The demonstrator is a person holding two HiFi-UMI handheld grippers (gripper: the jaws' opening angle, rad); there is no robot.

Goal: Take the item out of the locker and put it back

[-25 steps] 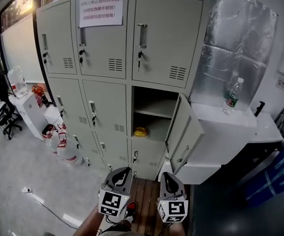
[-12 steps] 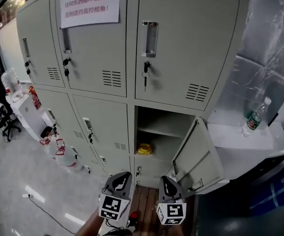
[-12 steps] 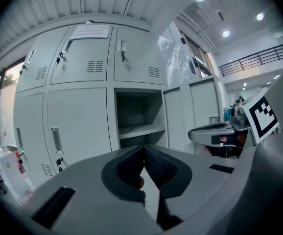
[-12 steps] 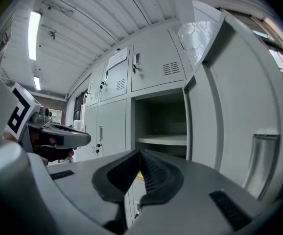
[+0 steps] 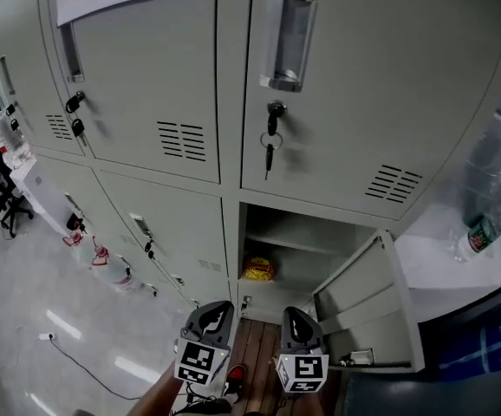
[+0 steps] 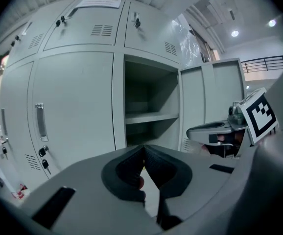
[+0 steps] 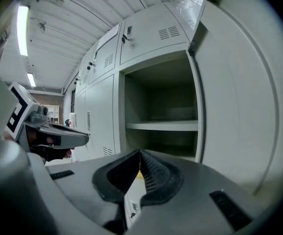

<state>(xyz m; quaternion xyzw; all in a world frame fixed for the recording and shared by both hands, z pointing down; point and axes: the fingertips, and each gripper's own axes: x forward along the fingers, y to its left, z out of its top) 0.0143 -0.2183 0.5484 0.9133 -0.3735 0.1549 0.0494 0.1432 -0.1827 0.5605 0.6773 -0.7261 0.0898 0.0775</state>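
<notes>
In the head view the grey locker bank fills the frame, and one lower compartment [image 5: 302, 250] stands open with its door [image 5: 367, 306] swung out to the right. A yellow item [image 5: 258, 269] lies on the compartment floor under a shelf [image 5: 307, 243]. My left gripper [image 5: 218, 308] and right gripper [image 5: 296, 319] hang side by side just below and in front of that opening, both shut and empty. The left gripper view shows the open compartment [image 6: 149, 106] ahead beyond the closed jaws of the left gripper [image 6: 144, 148]. The right gripper [image 7: 140, 153] faces the same compartment [image 7: 161, 106] in its own view.
A key [image 5: 270, 141] hangs from the lock of the locker above. A water bottle [image 5: 480, 228] stands on a white counter [image 5: 432, 263] to the right of the open door. Small red and white bottles [image 5: 103, 258] sit on the floor at the left.
The lockers have grown much larger in the head view as both grippers came closer to the open compartment. Both grippers stay shut.
</notes>
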